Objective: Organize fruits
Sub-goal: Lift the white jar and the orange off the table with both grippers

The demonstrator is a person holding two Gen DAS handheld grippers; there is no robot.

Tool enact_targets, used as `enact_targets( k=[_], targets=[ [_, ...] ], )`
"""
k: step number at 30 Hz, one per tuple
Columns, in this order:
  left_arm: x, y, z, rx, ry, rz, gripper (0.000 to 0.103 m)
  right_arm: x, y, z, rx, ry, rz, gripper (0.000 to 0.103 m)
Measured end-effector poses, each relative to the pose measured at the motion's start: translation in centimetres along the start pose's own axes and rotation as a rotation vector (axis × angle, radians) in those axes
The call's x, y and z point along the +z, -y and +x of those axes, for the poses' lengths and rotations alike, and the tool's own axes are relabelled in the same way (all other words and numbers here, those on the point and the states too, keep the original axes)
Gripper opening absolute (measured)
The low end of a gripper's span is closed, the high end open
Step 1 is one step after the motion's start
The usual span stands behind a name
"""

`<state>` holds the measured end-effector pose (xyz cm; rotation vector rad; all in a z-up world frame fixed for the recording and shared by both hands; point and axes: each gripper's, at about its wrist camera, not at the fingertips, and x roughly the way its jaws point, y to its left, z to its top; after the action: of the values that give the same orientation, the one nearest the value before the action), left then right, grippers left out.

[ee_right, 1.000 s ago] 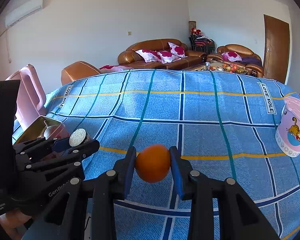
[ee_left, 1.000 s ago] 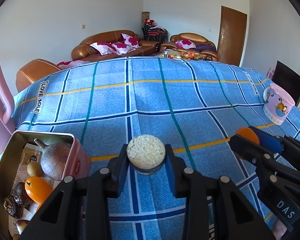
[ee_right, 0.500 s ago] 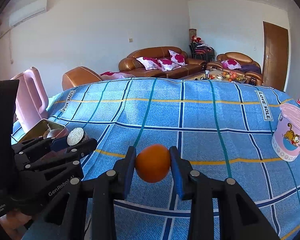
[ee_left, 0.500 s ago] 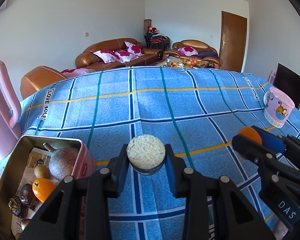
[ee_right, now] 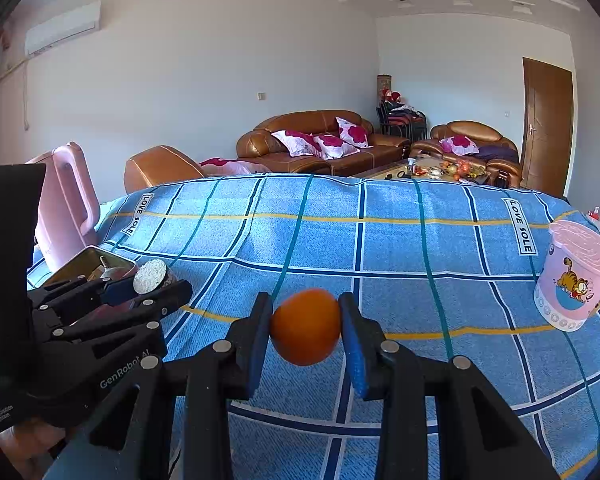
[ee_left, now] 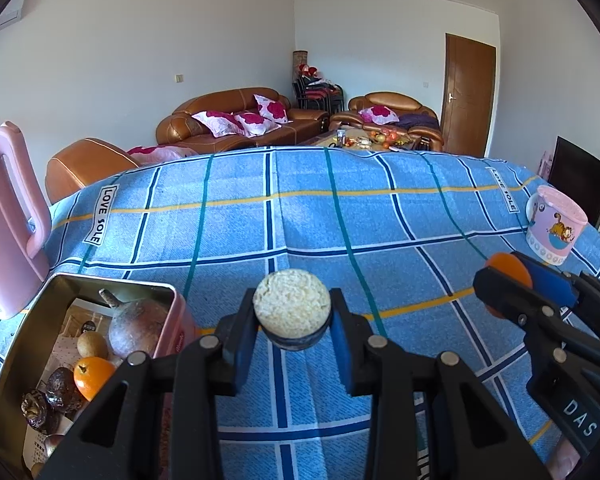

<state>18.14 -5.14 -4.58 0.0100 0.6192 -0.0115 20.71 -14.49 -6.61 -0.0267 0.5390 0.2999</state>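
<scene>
At the near left, an open tin [ee_left: 20, 344] of fruit rests on the blue checked tabletop [ee_left: 300, 220]. Just right of it, the left gripper [ee_left: 292, 316] has its fingers clamped on a pale round cake [ee_left: 291, 306]. Farther right, the right gripper [ee_right: 306, 330] fingers pinch an orange [ee_right: 306, 326] above the cloth.

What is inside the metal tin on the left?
The tin holds a brown gourd, an orange, a small tan fruit and dark wrinkled ones; the left tongs cover its near corner.

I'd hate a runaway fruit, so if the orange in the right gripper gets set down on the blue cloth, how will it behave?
The orange is round and smooth, so it would probably roll. The right gripper touches only its two sides, so it might slip out. The woven cloth may slow it.
</scene>
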Motion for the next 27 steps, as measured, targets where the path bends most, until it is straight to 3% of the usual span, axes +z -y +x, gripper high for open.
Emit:
enact_targets(
  k=[27],
  targets=[
    [-0.2,-0.2,-1.9,0.023,0.097,-0.009,0.036,-0.3,-0.4,-1.9,0.001,0.085,-0.019,0.036]
  ],
)
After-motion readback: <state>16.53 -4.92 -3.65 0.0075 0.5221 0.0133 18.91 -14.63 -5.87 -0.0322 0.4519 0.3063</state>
